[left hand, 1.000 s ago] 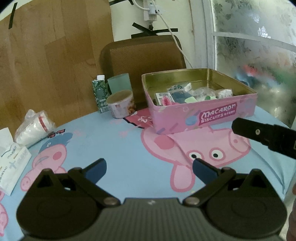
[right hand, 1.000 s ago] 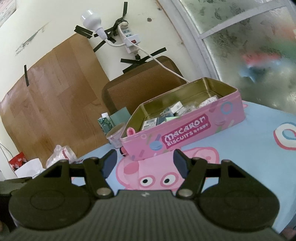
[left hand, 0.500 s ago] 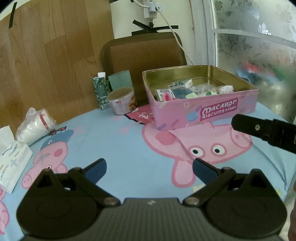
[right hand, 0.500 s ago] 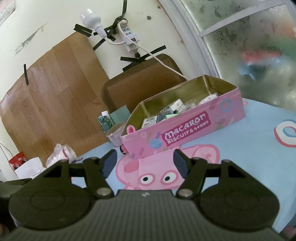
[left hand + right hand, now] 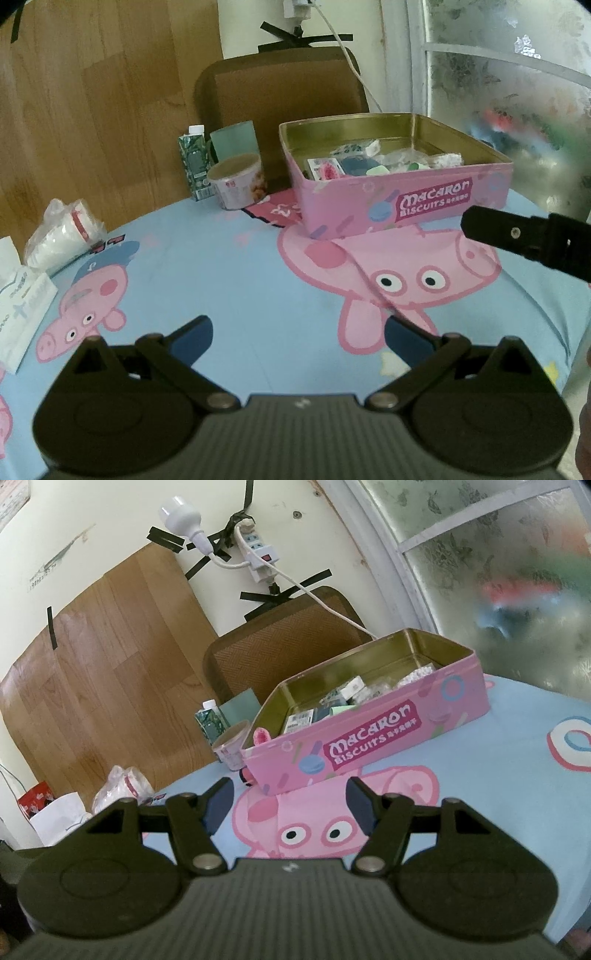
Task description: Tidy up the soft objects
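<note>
Left claw [image 5: 297, 334] and right claw [image 5: 290, 800] both spread apart, empty. Small soft packets [image 5: 373, 164] already inside pink tin [image 5: 406, 201], ahead of claws. Likely near done; bagged cups [image 5: 64, 230] far left on counter [image 5: 236, 280] maybe left.

Both wrist views face the biscuit tin [image 5: 399, 201] [image 5: 369, 734].
</note>
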Demonstrator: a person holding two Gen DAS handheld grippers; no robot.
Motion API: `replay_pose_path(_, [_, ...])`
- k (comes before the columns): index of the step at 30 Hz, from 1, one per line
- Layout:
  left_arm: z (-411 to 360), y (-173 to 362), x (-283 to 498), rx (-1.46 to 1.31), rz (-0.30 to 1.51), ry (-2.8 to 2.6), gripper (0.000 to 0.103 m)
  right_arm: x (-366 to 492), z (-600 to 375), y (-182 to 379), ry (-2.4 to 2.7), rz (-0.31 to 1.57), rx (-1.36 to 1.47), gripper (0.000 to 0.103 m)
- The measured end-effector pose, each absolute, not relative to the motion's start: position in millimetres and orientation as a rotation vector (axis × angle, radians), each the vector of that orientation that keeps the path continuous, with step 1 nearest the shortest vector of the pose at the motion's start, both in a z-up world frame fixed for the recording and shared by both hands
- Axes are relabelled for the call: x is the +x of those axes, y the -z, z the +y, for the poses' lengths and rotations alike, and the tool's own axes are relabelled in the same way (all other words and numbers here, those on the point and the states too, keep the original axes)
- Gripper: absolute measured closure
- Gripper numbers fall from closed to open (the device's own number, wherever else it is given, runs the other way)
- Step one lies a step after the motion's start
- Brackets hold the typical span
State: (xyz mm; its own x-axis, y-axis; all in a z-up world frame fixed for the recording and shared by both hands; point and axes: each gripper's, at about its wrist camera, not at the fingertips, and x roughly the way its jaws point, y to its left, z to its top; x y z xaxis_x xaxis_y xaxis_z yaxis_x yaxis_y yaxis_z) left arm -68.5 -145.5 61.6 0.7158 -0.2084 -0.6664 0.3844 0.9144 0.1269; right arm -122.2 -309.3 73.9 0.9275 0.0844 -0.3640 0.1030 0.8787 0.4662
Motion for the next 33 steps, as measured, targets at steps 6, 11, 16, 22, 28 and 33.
replay_pose_path(6, [-144.0,-58.9,-67.9,0.281,0.704,0.317,0.0,-122.7,-307.3,-73.5,0.011,0.387,0.503,0.034])
replay_pose_path(11, [-142.5,-56.9,-65.7,0.279,0.718,0.311,0.0,-123.0,-306.6,-73.0,0.012,0.387,0.503,0.034])
replay_pose_path(16, [-141.7,-55.6,-64.5,0.28,0.728,0.299,0.0,-122.6,-307.4,-72.9,0.009,0.388,0.504,0.034])
replay_pose_path(22, [-142.0,-55.1,-65.0,0.284,0.737,0.294,0.0,-123.6,-305.1,-72.7,0.014,0.387,0.506,0.034])
replay_pose_path(28, [-141.0,-55.7,-63.9,0.278,0.75,0.29,0.0,-124.9,-303.3,-72.1,0.019,0.384,0.51,0.034])
replay_pose_path(33, [-141.2,-56.3,-64.4,0.28,0.746,0.279,0.0,-126.3,-301.2,-73.3,0.018,0.381,0.509,0.034])
